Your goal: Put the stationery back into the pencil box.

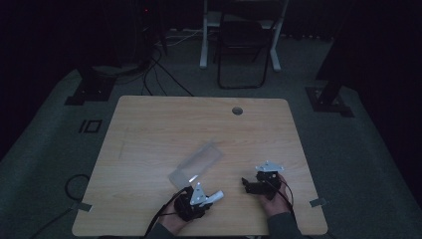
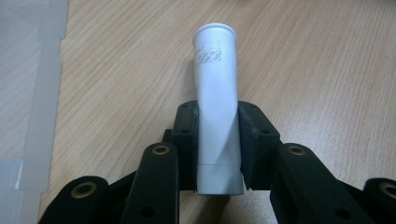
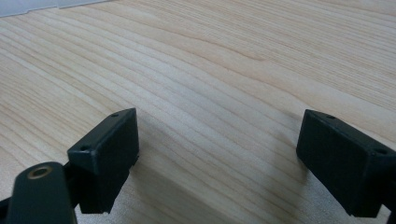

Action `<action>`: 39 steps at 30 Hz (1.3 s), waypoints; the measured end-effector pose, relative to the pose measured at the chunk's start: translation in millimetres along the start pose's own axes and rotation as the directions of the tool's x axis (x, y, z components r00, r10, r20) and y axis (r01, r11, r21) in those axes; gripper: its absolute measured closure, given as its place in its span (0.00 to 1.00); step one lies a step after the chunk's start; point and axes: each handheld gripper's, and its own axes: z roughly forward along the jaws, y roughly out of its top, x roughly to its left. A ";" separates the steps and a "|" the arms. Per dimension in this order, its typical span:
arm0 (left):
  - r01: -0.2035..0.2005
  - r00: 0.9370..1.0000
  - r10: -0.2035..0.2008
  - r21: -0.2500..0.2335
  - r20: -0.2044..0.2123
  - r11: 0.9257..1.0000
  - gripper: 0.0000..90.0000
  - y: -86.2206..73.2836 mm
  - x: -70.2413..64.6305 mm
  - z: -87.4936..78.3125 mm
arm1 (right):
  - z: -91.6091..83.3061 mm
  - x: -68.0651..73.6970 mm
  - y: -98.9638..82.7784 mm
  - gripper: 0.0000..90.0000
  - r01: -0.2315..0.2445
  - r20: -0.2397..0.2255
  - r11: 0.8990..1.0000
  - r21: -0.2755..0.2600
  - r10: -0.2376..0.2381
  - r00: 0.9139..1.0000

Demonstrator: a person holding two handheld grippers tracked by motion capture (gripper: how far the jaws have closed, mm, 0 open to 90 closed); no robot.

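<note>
- A white tube [image 2: 215, 107] sits pinched between the pads of the left tongs [image 2: 218, 140], its flared end pointing away from them, over the wooden counter [image 2: 317, 70].
- In the dim high view the tube [image 1: 215, 197] juts from the left tongs [image 1: 201, 199] toward the right tongs [image 1: 248, 183].
- A clear plastic case [image 1: 195, 164], probably a flat box, lies just beyond the left tongs.
- The right tongs [image 3: 217, 158] stand spread wide, with bare counter between them.
</note>
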 end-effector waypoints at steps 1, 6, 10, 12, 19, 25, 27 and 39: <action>0.002 1.000 -0.002 -0.007 -0.002 1.000 0.79 0.6 0.0 -1.2 | 0.0 0.0 0.0 0.14 0.000 0.000 1.000 0.000 0.000 1.000; -0.001 1.000 0.001 -0.013 -0.005 1.000 0.79 1.6 -0.4 -3.2 | 0.0 0.0 0.0 0.14 0.000 0.000 1.000 0.000 0.000 1.000; -0.006 1.000 0.006 -0.019 -0.005 1.000 0.79 3.1 -1.1 -5.0 | 0.0 0.0 0.0 0.14 0.000 0.000 1.000 0.000 0.000 1.000; -0.009 1.000 0.009 -0.022 -0.006 1.000 0.79 3.9 -1.2 -6.2 | 0.0 0.0 0.0 0.14 0.000 0.000 1.000 0.000 0.000 1.000; -0.016 1.000 0.015 -0.033 -0.015 0.999 0.79 6.0 -1.0 -10.7 | 0.0 0.0 0.0 0.14 0.000 0.000 1.000 0.000 0.000 1.000; -0.020 1.000 0.019 -0.039 -0.019 0.999 0.79 7.6 -1.1 -13.1 | 0.0 0.0 0.0 0.14 0.000 0.000 1.000 0.000 0.000 1.000; -0.020 1.000 0.019 -0.041 -0.022 0.999 0.79 7.8 -1.0 -13.8 | 0.0 0.0 0.0 0.14 0.000 0.000 1.000 0.000 0.000 1.000; -0.026 0.999 0.024 -0.051 -0.032 0.998 0.79 10.2 0.0 -18.5 | 0.0 0.0 0.0 0.14 0.000 0.000 1.000 0.000 0.000 1.000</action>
